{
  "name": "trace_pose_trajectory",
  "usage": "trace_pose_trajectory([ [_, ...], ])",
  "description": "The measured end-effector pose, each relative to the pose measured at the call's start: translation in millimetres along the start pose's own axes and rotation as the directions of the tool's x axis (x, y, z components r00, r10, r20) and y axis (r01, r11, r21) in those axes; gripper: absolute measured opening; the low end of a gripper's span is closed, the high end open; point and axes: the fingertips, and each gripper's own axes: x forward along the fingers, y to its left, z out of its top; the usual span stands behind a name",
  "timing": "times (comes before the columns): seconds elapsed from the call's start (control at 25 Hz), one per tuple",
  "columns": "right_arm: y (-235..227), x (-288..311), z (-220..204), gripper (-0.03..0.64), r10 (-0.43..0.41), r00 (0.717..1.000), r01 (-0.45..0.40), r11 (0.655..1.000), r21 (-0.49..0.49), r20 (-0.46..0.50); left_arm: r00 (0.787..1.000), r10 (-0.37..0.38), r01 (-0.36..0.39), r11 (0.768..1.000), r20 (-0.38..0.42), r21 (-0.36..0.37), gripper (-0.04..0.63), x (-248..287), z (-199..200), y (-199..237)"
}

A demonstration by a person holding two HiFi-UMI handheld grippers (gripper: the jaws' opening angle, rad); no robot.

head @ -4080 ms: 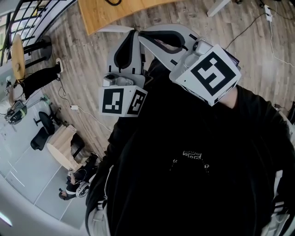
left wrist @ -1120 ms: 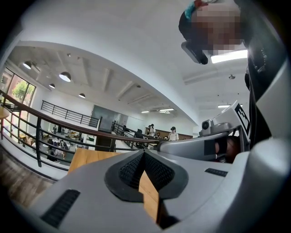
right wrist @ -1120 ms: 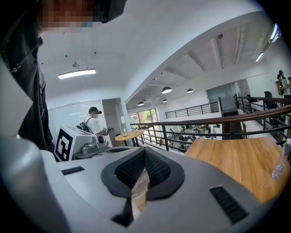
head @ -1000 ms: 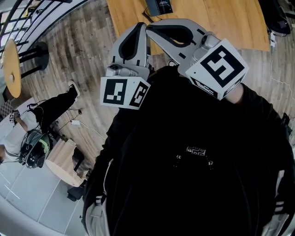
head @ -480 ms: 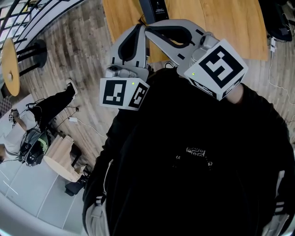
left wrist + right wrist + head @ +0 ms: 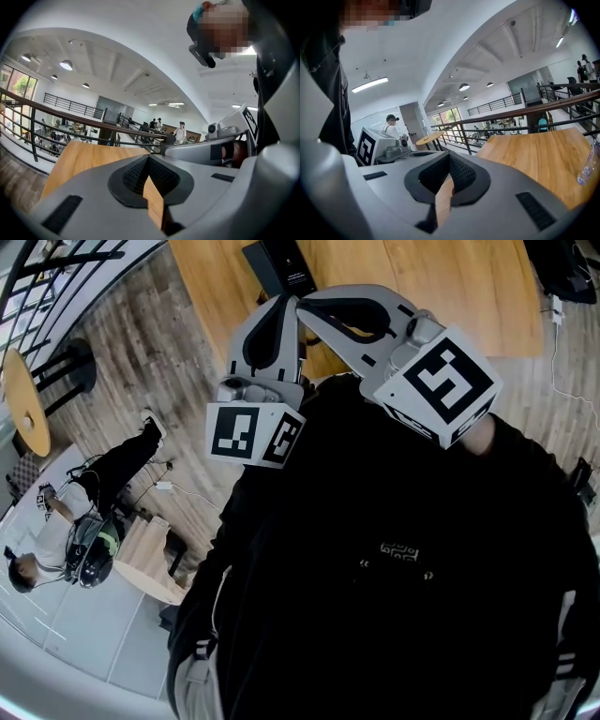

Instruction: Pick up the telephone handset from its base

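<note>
Telephone (image 6: 281,266) on desk (image 6: 450,287) has shifted lower-left in view. Left gripper (image 6: 148,161), right gripper (image 6: 449,160): fingers closed, empty. Expect light, rigid, slick plastic: grasp mid-handle.

the person wore a black long-sleeved top (image 6: 375,652) with a small white print (image 6: 398,550) on the chest and pale stripes (image 6: 201,650) down the sleeves. the left gripper (image 6: 283,304) had a smooth light-grey shell with a black oval panel along it, and the right gripper (image 6: 307,306) matched it. each carried a white cube with black square markers: the left cube (image 6: 251,434) showed two marked faces, the right cube (image 6: 439,379) one large face on top. a small silver camera (image 6: 234,388) sat just ahead of the left cube. in the gripper views, the black pads (image 6: 136,174) were finely ribbed, and dark rectangular insets (image 6: 63,213) marked the grey jaws.
</note>
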Motion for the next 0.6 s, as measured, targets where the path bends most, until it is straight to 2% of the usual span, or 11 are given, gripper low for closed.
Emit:
trace_pose_trajectory([
  [0.28, -59.6, -13.6, -5.3, 0.016, -0.017, 1.0, 0.017, 0.997, 0.08, 0.006, 0.998, -0.024, 0.024, 1.0, -0.066, -0.009, 0.006, 58.8, -12.5, -10.8],
  [0.6, -101.3, -24.6, -12.1, 0.015, 0.017, 1.0, -0.019, 0.987, 0.16, 0.013, 0.992, 0.006, -0.011, 0.999, -0.13, -0.037, 0.006, 98.0, -24.7, -18.2],
])
